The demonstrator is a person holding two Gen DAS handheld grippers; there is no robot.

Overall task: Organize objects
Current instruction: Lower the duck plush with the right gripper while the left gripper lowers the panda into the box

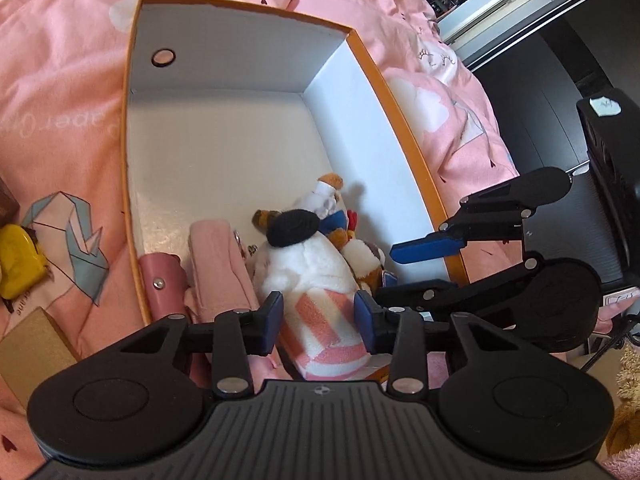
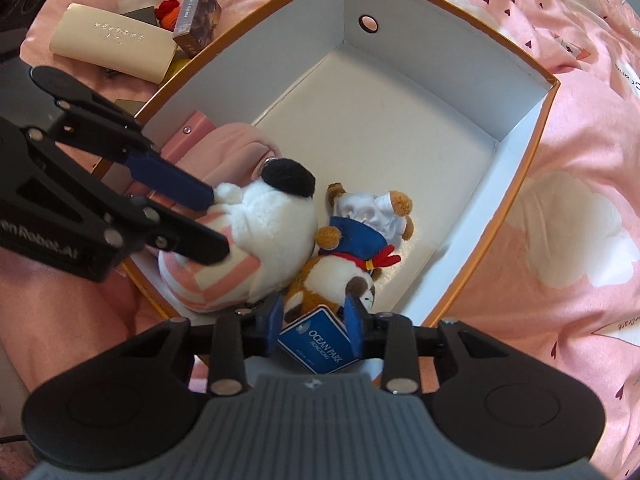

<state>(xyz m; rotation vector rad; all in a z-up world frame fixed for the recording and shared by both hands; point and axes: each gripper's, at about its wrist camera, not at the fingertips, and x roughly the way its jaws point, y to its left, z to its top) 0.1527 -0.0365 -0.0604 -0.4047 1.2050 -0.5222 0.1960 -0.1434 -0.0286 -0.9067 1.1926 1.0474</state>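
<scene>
An orange box with white walls (image 1: 240, 48) (image 2: 440, 40) lies open on pink bedding. At its near end lies a white plush (image 1: 304, 268) (image 2: 272, 220) with a black ear and a pink-striped body. My left gripper (image 1: 318, 318) (image 2: 218, 224) is shut on that striped body. Beside it lies a brown plush toy (image 2: 324, 276) (image 1: 366, 258) with a blue Ocean Park tag (image 2: 316, 344). My right gripper (image 2: 316, 318) (image 1: 388, 272) points down and is shut on it. A small bear in white and blue (image 2: 372, 216) (image 1: 328, 200) lies just beyond.
A pink pouch (image 1: 216, 264) and a pink snap case (image 1: 164, 276) fill the box's near left corner. Outside on the bedding (image 1: 60, 80) lie a cream case (image 2: 112, 44), a dark patterned box (image 2: 198, 12), a yellow object (image 1: 18, 260) and a tan box (image 1: 32, 344).
</scene>
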